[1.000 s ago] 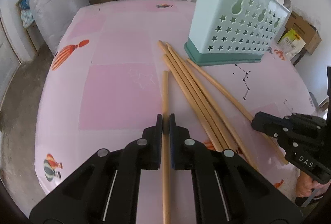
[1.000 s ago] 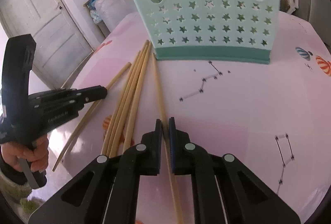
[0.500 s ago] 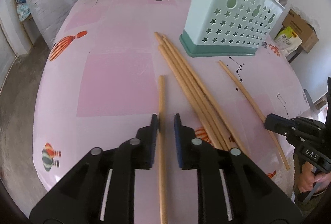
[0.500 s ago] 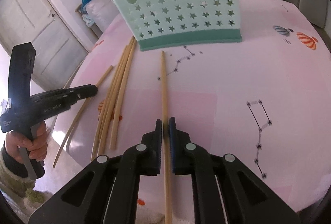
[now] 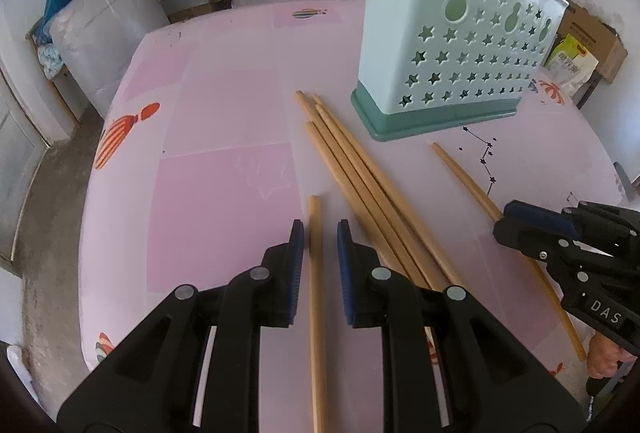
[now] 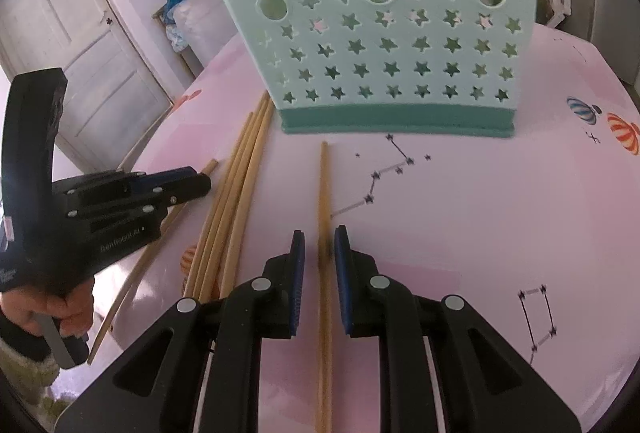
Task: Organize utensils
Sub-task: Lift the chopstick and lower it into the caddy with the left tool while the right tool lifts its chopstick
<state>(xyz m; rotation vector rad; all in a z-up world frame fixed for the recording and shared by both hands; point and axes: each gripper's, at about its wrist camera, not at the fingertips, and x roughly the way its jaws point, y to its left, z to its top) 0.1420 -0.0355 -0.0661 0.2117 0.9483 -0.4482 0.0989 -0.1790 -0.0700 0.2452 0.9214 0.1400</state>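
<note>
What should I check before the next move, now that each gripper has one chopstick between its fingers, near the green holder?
1. The left gripper is open around the left chopstick: ok.
2. The right gripper is open around the right chopstick: ok.
3. A chopstick is clamped: not ok, neither is.
4. The holder stands upright: ok.
5. Free room inside the holder: cannot tell.
6. The bundle lies apart from both grippers: ok.

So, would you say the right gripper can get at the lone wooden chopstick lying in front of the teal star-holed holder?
Probably yes: the right gripper is open, its fingers straddling the lone wooden chopstick, with nothing between them.
</note>
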